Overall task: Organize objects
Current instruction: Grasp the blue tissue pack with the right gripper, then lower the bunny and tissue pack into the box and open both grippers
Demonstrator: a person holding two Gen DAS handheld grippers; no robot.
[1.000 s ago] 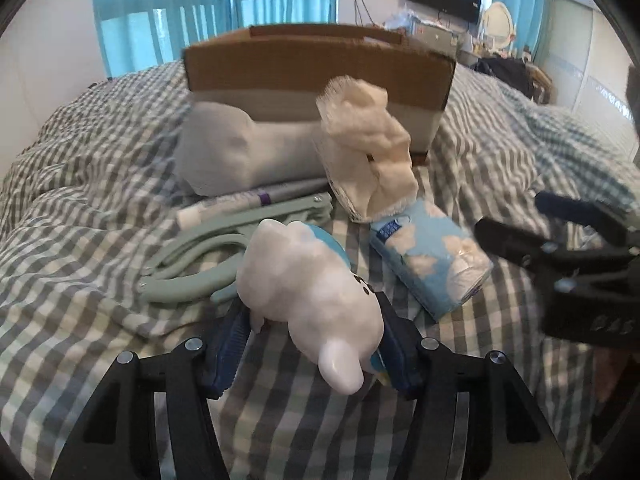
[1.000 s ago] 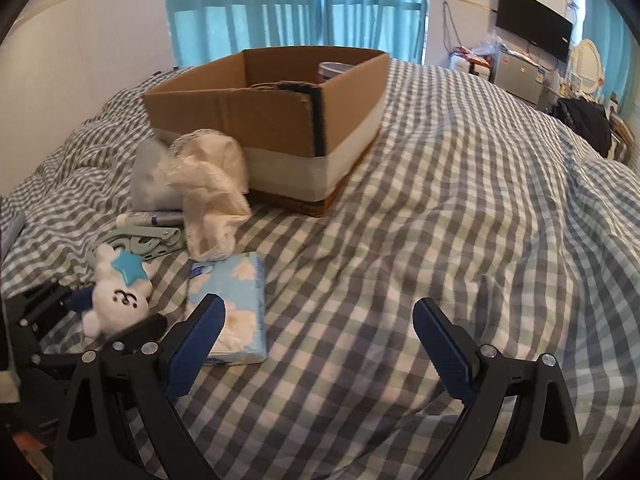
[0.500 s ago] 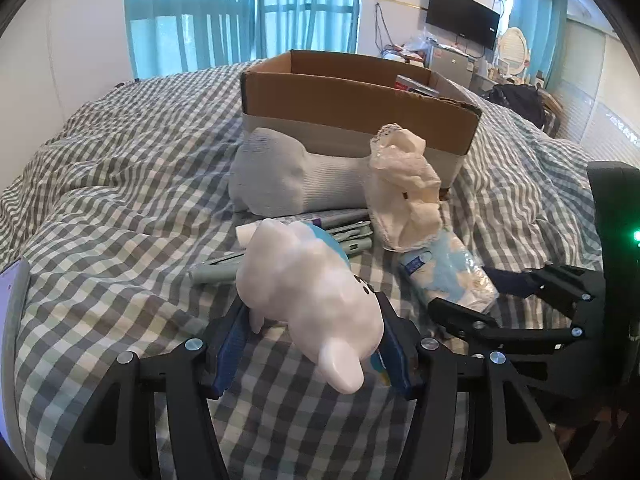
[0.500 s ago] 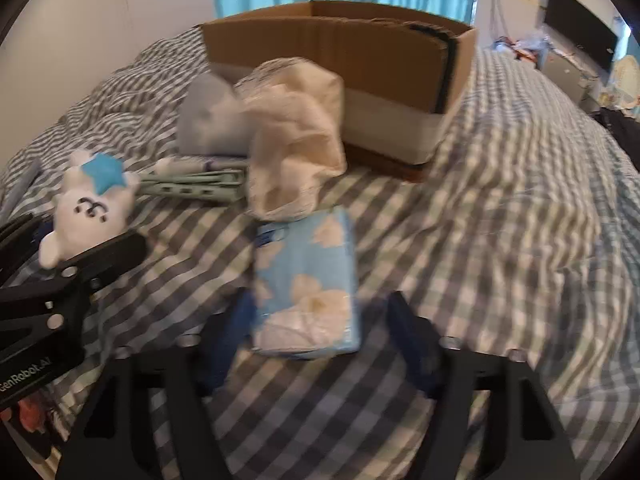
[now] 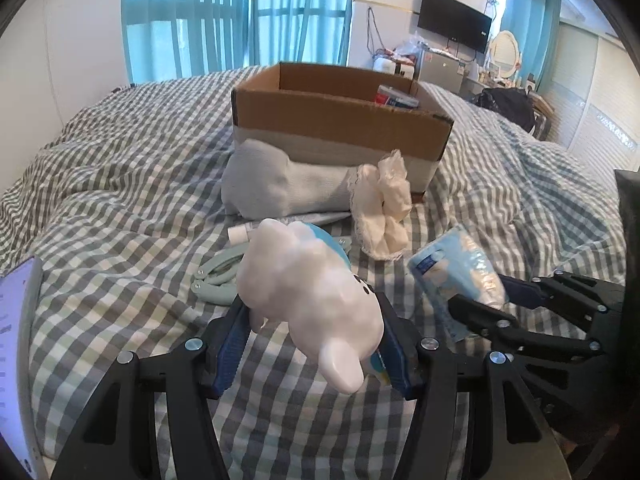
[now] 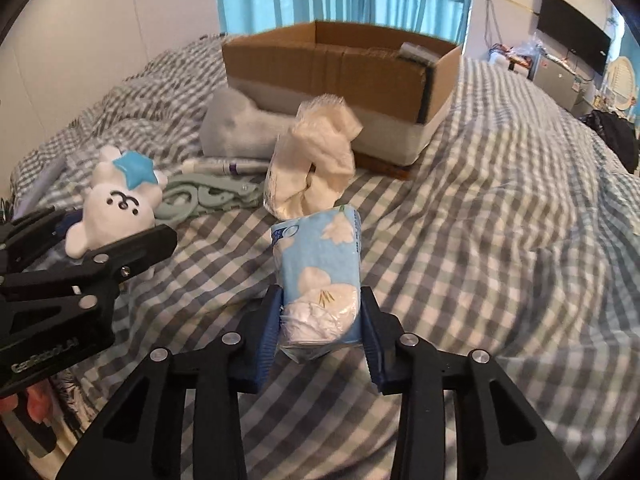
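My left gripper is shut on a white plush toy with a blue star and holds it above the bed; it also shows in the right wrist view. My right gripper is shut on a blue flowered tissue pack, lifted off the bed; the pack also shows in the left wrist view. An open cardboard box stands behind on the checked bedspread, with a few items inside. It shows in the right wrist view too.
In front of the box lie a grey sock, a cream lace cloth, a white tube and a pale green folding hanger. A phone lies at the left edge. A TV and dresser stand far behind.
My right gripper closed on the tissue pack and lifted it off the bed. My left gripper rose with the plush toy, so the box interior now shows.
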